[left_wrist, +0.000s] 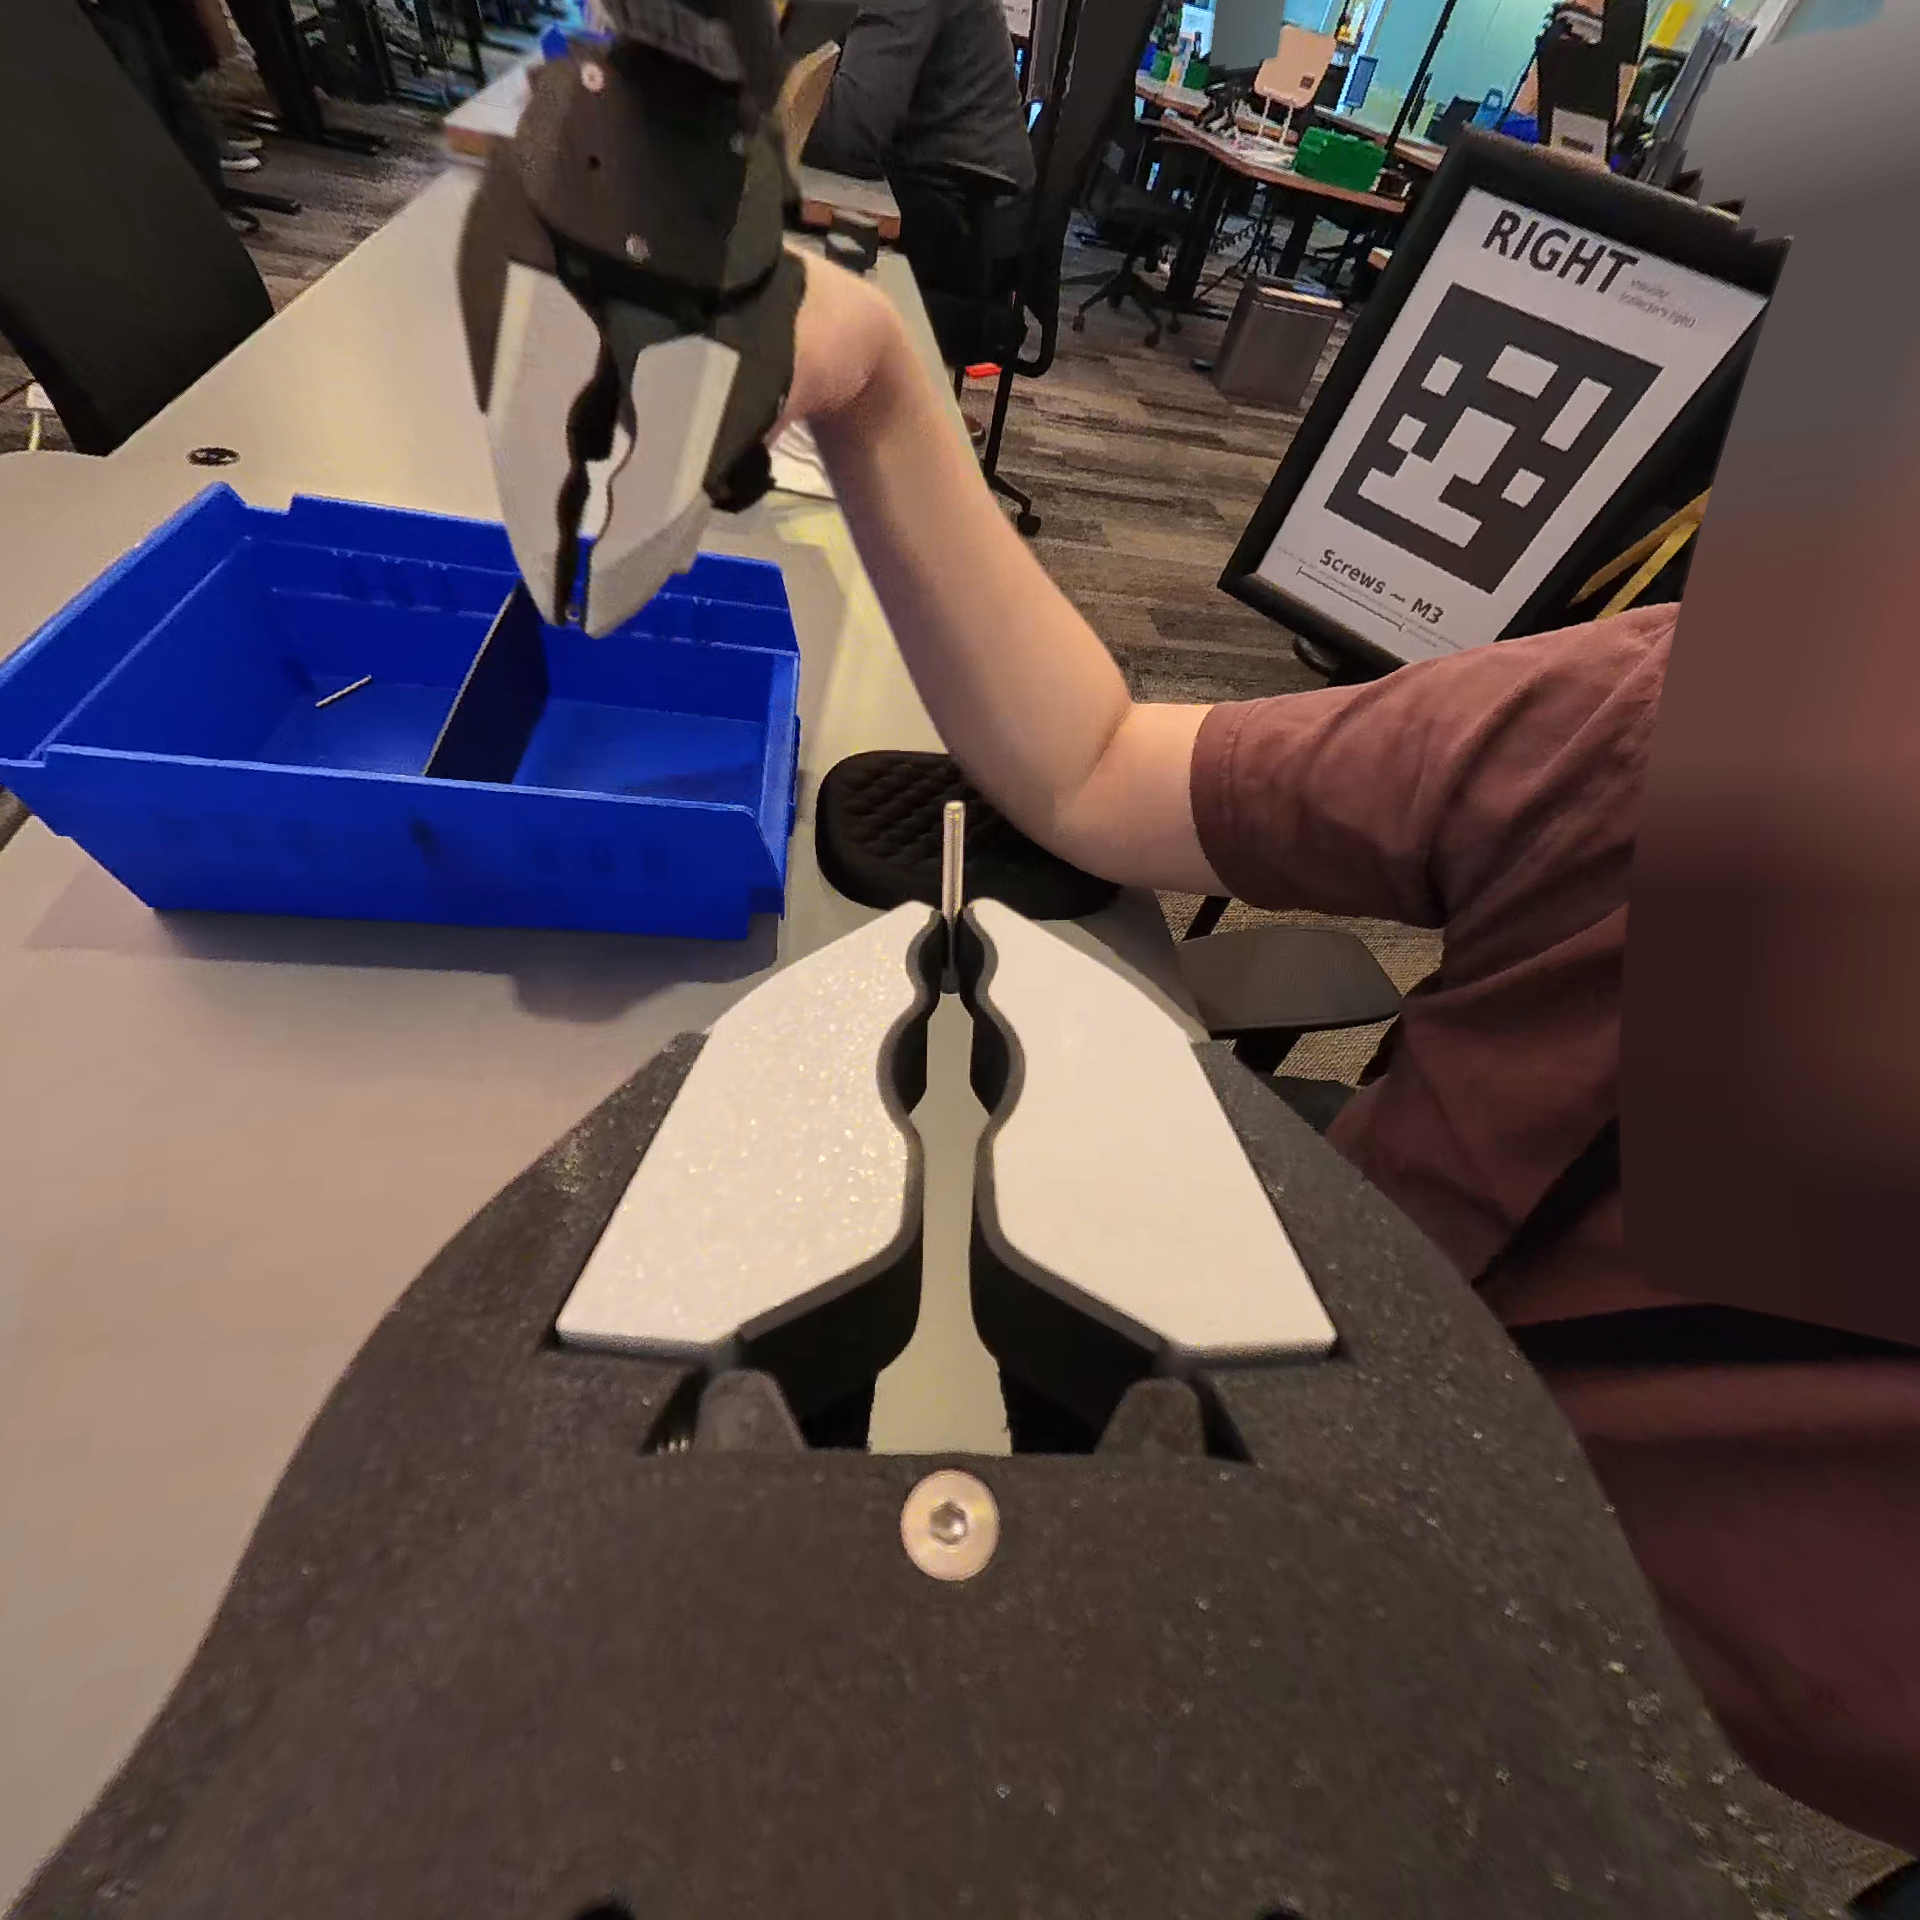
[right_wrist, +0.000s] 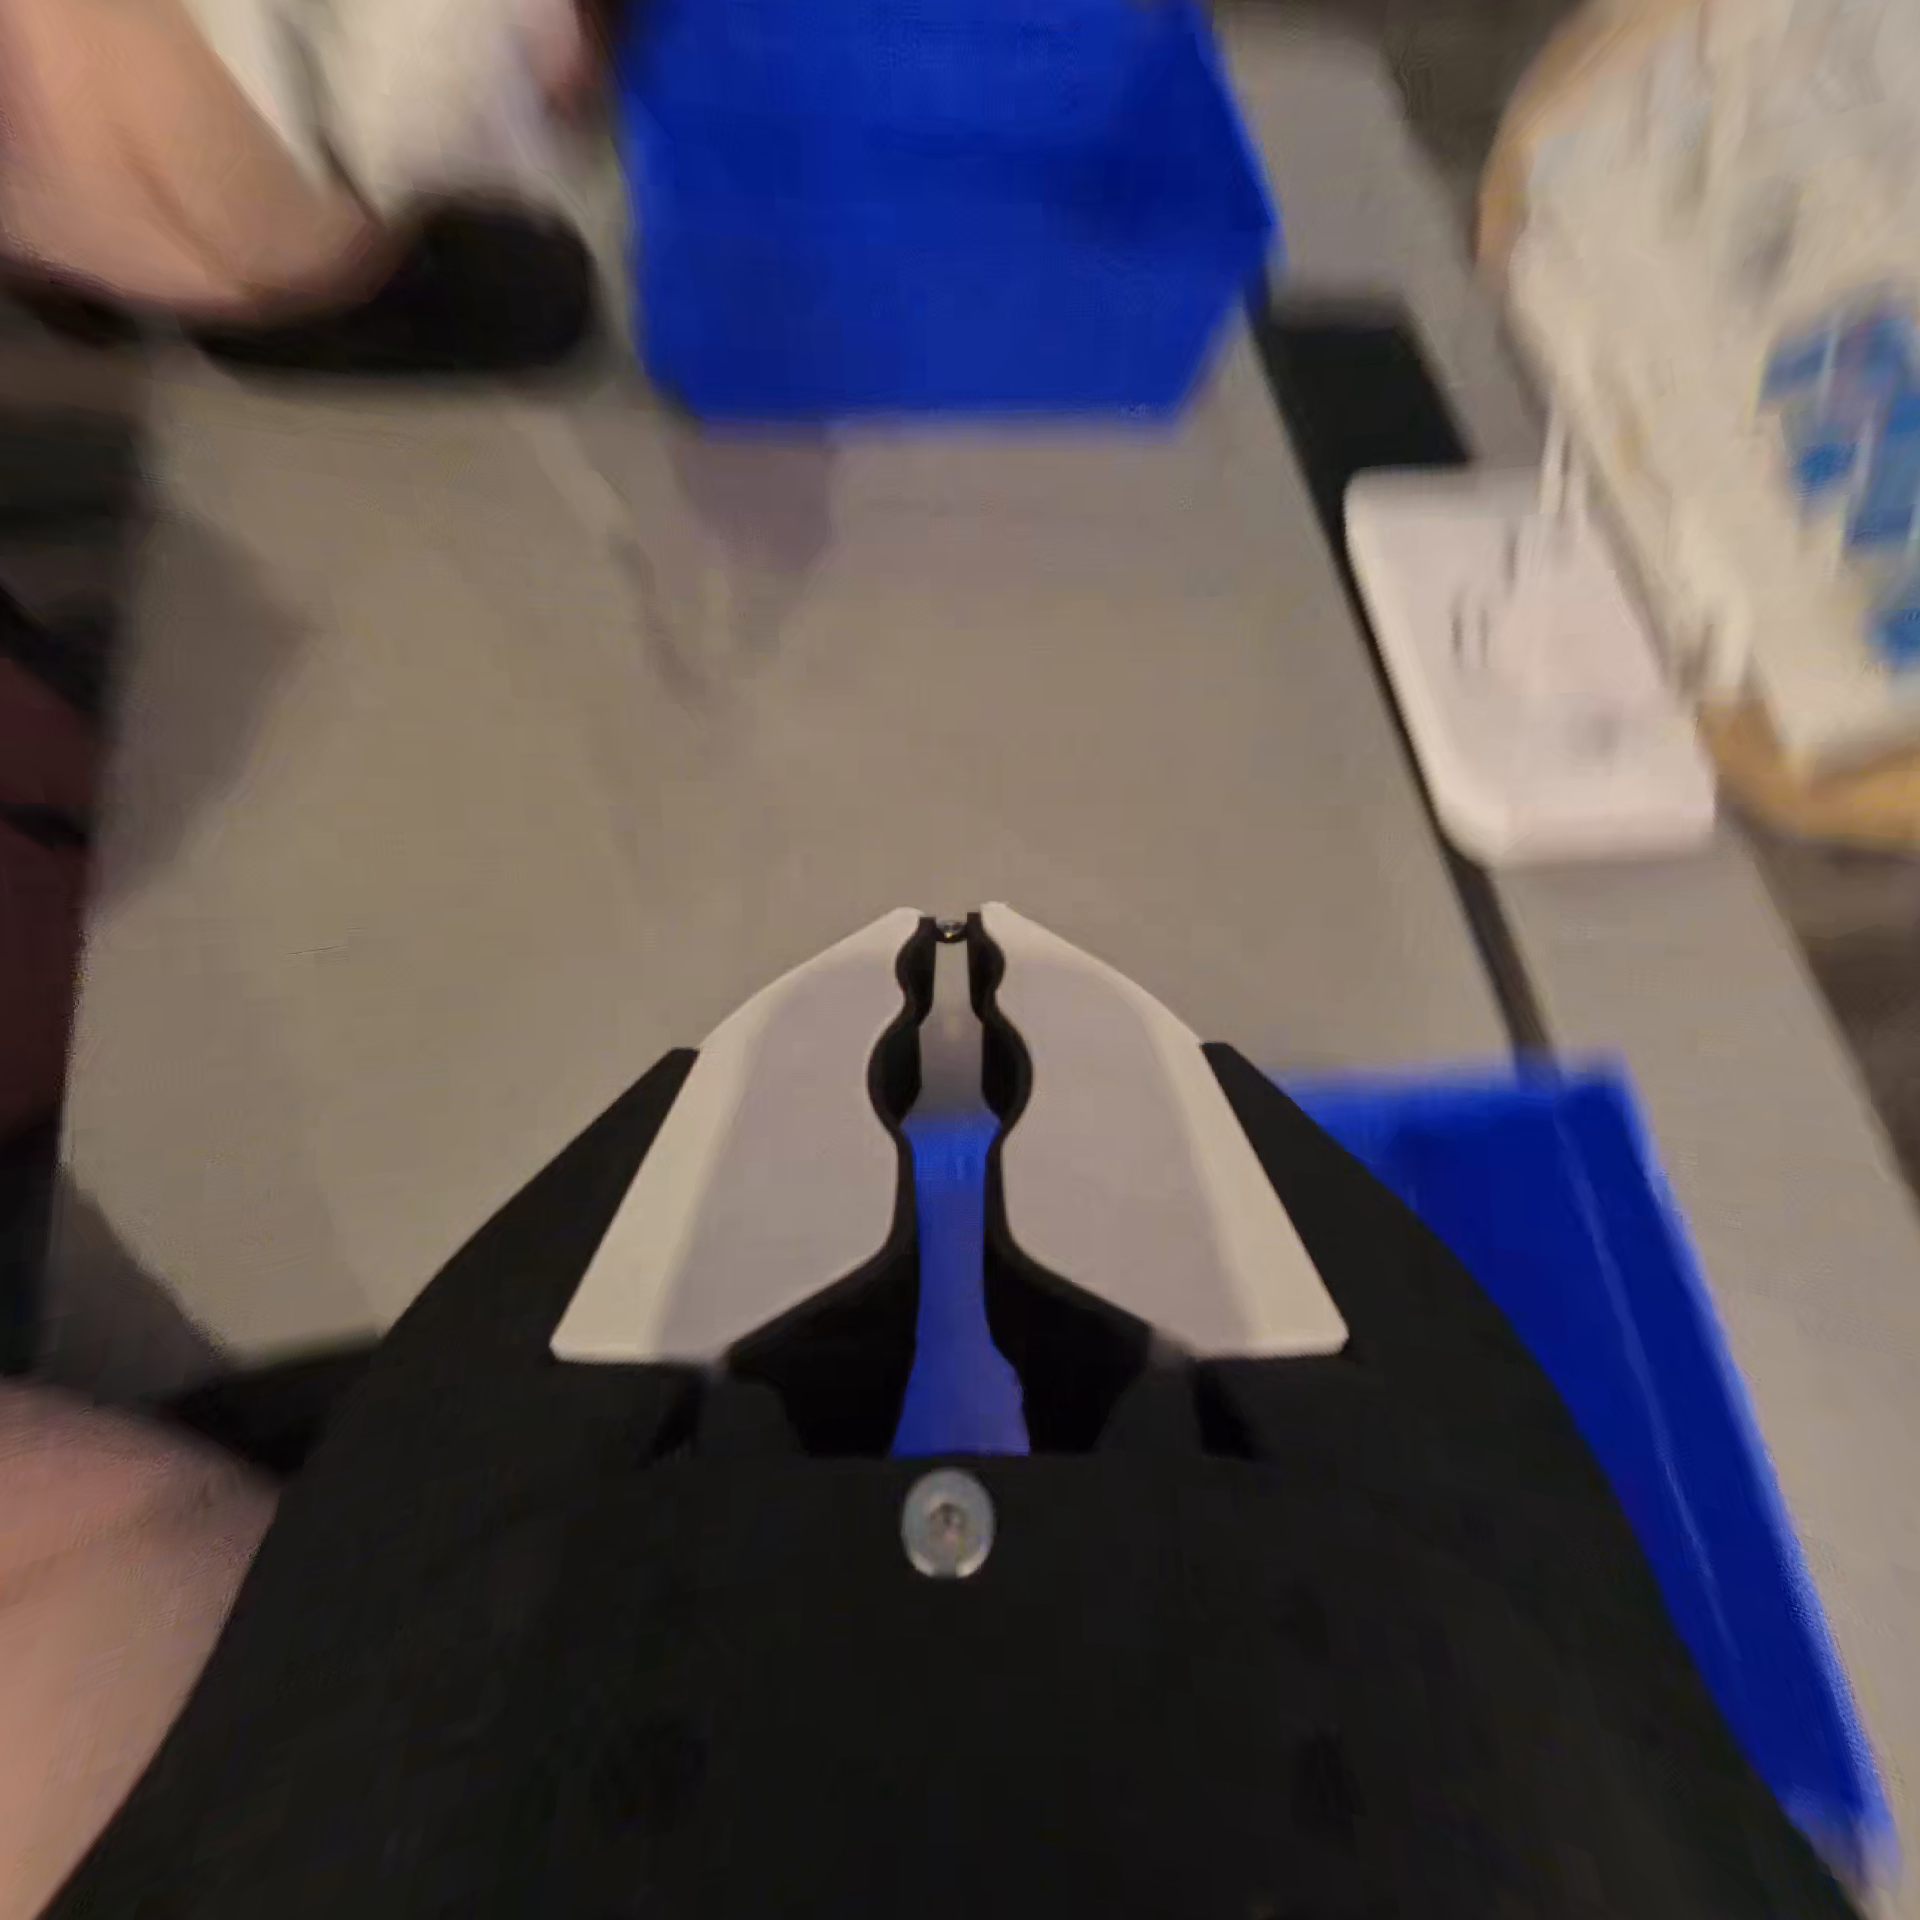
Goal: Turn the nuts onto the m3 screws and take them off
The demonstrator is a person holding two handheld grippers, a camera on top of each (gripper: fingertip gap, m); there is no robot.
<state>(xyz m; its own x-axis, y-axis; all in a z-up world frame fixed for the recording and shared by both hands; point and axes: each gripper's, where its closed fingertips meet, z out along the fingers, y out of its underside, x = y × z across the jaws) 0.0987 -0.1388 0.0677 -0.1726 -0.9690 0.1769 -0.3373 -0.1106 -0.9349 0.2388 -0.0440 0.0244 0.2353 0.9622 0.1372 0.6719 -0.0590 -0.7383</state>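
The M3 screw (left_wrist: 952, 862) stands upright, pinched at its lower end by the closed left tongs (left_wrist: 953, 914). The right tongs (right_wrist: 951, 920) are closed on a tiny nut (right_wrist: 950, 928) above the blue bin (left_wrist: 416, 717), where 1 more screw (left_wrist: 343, 691) lies in the left compartment. To do it well, bring the nut straight over the tip (no tilt), then turn gently. A framed sign (left_wrist: 1496, 436) beside the surface (left_wrist: 208, 1091) carries printed words and a black block pattern.
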